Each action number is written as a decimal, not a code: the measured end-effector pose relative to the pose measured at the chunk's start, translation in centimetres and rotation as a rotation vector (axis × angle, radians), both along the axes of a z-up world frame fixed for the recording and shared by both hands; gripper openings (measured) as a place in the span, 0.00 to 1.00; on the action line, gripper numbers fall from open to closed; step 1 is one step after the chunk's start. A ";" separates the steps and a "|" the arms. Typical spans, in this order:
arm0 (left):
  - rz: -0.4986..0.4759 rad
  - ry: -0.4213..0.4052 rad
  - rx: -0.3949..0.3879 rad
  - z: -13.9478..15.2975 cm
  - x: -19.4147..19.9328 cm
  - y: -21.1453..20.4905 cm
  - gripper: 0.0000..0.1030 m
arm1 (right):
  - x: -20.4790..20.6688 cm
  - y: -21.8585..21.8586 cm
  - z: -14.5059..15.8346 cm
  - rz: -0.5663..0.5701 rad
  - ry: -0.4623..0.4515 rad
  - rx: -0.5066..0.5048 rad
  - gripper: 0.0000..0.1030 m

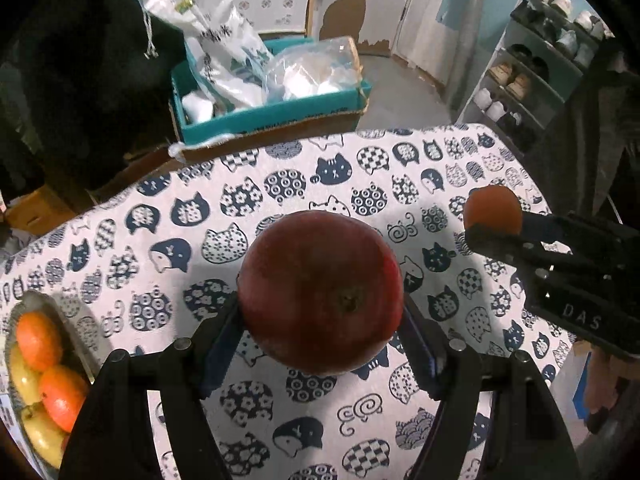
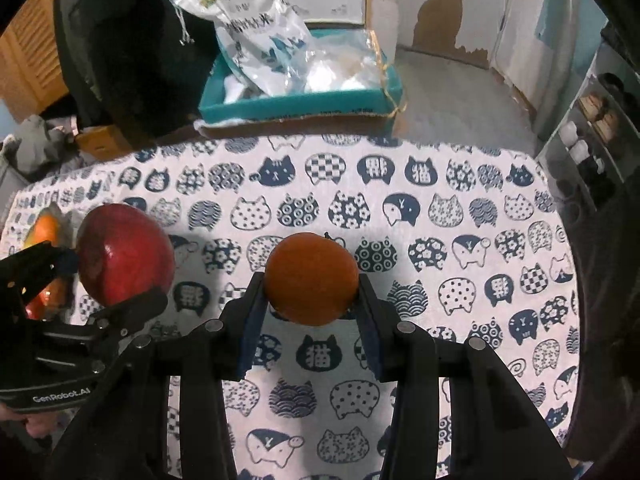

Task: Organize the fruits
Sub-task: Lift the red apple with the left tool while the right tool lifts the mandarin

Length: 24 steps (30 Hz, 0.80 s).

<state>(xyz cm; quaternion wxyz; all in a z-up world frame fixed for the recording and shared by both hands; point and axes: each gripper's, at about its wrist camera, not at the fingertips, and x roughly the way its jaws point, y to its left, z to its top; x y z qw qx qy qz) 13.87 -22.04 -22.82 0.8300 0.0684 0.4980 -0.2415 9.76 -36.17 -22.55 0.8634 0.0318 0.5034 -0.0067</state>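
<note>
- The jaws of the left gripper (image 1: 320, 320) are closed on a dark red apple (image 1: 320, 292), which is pinched at its two sides between the blue pads.
- The jaws of the right gripper (image 2: 312, 300) are closed narrowly on an orange (image 2: 311, 278), which is likewise clamped at both flanks.
- Both fruits are seen held clear above the tablecloth (image 2: 400, 220), a white cloth printed with dark blue cat heads; their shadows are cast on it below.
- Wide bare cloth is seen ahead of both grippers and to the right of the orange, up to the table's rounded far edge.
- In the left wrist view a bowl (image 1: 40, 300) is seen at the table's left edge, near the left gripper; oranges and yellow bananas are lying in it.
- Beyond the far edge a teal cardboard box (image 1: 272, 116) is seen, filled with plastic bags (image 1: 224, 48); it stands off the cloth.
- A shoe rack (image 1: 532, 72) is seen at the far right, well apart from the table.
- The two grippers are held side by side, the apple to the left of the orange, near but not touching.
- In the right wrist view part of a hand (image 2: 24, 426) is visible under the left gripper's body.
</note>
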 end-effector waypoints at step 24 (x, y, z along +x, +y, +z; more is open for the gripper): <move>0.040 -0.188 -0.106 11.4 -6.2 5.9 0.73 | -5.1 3.6 11.1 0.069 -0.223 0.019 0.41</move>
